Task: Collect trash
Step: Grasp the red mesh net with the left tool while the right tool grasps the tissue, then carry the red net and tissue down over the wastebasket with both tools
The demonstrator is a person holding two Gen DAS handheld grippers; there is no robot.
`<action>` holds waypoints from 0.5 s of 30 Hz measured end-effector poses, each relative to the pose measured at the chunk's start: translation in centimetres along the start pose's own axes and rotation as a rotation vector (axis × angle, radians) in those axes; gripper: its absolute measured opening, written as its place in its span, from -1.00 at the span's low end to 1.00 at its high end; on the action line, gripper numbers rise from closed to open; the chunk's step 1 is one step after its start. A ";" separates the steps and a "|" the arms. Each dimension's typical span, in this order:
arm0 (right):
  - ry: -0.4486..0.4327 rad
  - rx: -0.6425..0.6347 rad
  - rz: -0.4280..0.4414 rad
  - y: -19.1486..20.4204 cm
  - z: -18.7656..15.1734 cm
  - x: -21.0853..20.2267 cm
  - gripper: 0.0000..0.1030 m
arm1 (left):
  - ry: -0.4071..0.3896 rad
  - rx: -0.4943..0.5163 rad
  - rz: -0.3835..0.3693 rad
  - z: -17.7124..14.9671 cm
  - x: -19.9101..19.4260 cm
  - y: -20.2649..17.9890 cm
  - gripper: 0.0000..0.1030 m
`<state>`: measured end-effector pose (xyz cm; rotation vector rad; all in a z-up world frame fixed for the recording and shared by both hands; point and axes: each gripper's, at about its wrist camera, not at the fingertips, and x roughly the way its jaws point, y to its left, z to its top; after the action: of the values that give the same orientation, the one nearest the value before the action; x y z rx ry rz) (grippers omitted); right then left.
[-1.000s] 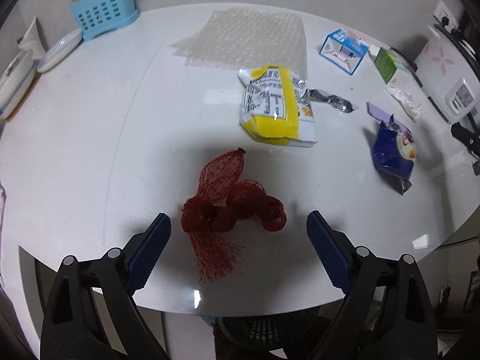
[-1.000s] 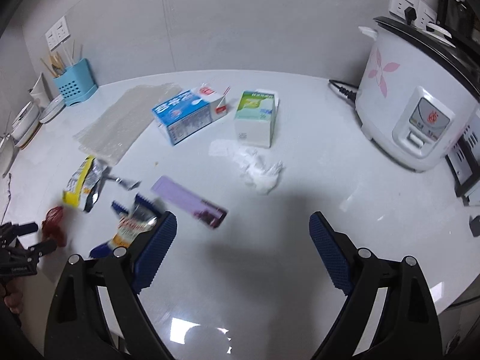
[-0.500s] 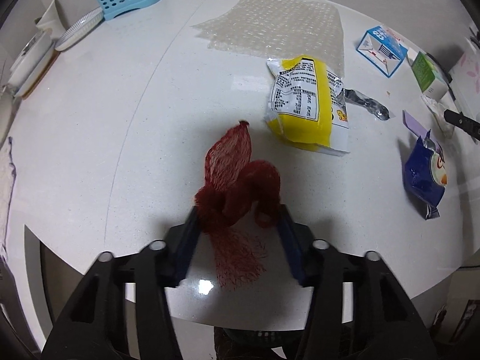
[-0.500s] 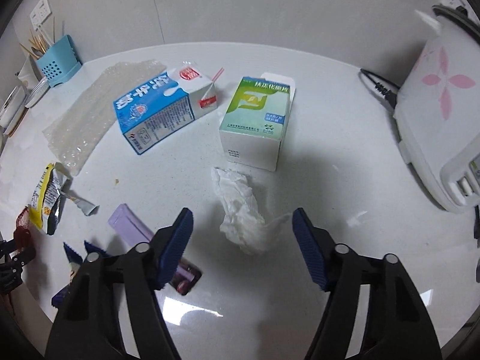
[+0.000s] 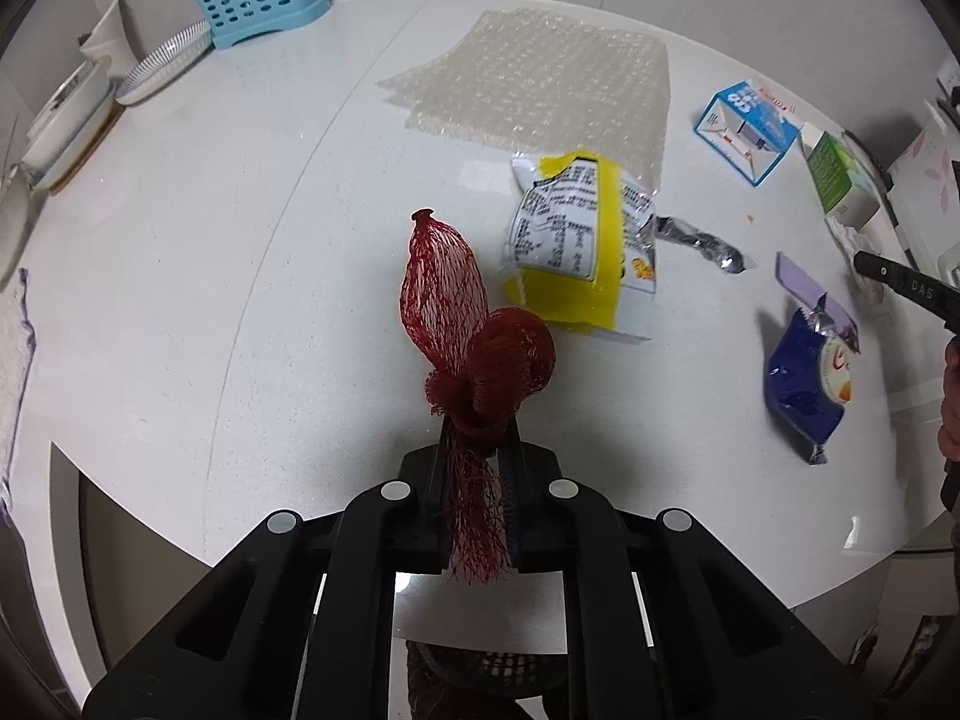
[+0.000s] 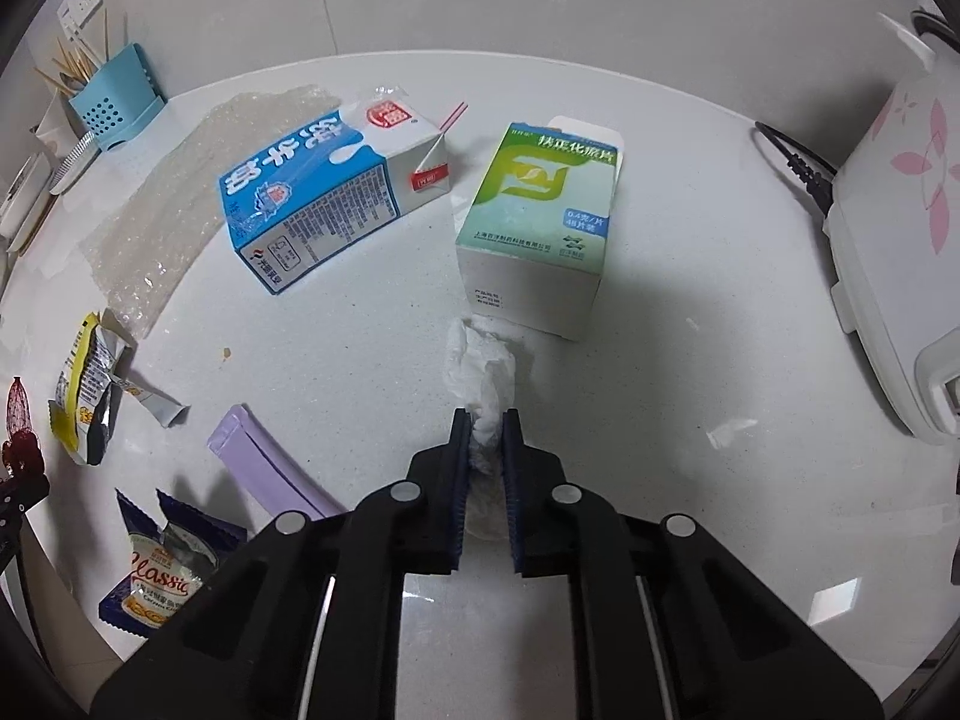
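While both pieces of trash are lying on the white round table point(image 5: 180, 240): left gripper point(image 5: 477, 450) clamping bunched red mesh net bag point(image 5: 480, 354) at its knot, right gripper point(image 6: 485, 438) pinching crumpled white tissue point(image 6: 483, 369) beside green medicine box point(image 6: 540, 222), probably readying both for lifting away.
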<state>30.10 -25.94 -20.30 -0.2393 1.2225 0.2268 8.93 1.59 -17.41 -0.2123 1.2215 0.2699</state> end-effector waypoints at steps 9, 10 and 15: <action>-0.068 -0.008 0.046 -0.5 -1.8 -4.4 -0.82 | -0.074 -0.004 -0.002 -0.5 -3.0 -2.3 -0.78; -0.075 -0.013 0.048 -0.4 -2.2 -4.9 -0.82 | -0.080 -0.006 -0.004 -0.7 -3.2 -2.4 -0.78; -0.117 -0.025 0.065 0.5 -4.5 -8.0 -0.82 | -0.106 -0.020 -0.027 -1.8 -4.9 -2.5 -0.78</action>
<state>23.27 -27.16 -14.19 -0.2051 1.1124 0.3082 6.53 -1.74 -13.33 -0.2289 1.1104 0.2670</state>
